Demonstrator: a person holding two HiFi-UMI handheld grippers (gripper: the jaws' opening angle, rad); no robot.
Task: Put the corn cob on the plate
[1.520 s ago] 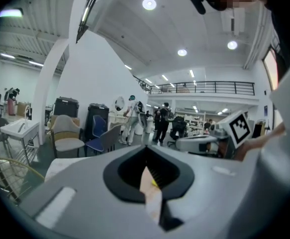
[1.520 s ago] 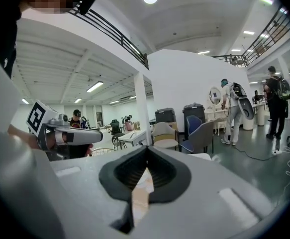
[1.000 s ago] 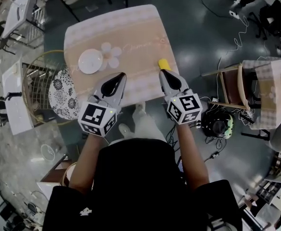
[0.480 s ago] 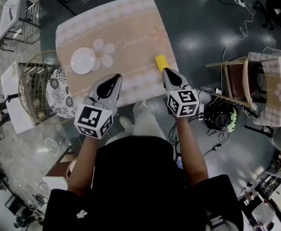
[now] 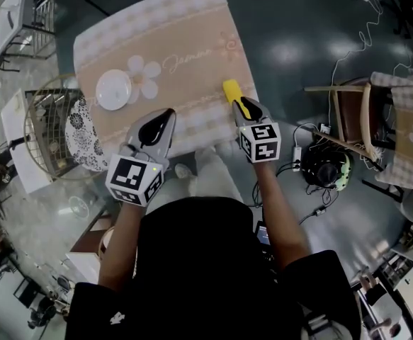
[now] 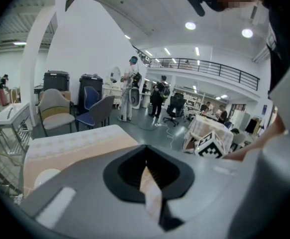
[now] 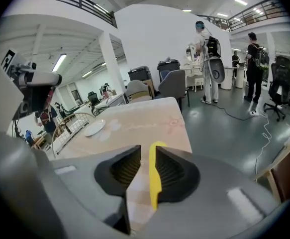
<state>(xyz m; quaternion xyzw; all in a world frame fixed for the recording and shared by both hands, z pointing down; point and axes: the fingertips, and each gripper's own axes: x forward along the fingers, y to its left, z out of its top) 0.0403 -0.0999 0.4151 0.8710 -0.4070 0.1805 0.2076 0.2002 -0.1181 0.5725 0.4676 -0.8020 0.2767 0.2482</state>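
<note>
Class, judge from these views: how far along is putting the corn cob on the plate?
Done: nothing; the plate is bare. In hand: the right claw, its jaws having just been opening, has the corn cob showing between them, not gripped; it lies on the table. To do: grip, carry across, set down.

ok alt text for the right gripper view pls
The right gripper has its dark jaws slightly apart, having just been opening, with a yellow corn cob in the gap between them, above a table with a beige cloth. A white plate sits at the table's far left; people stand in the hall behind.
</note>
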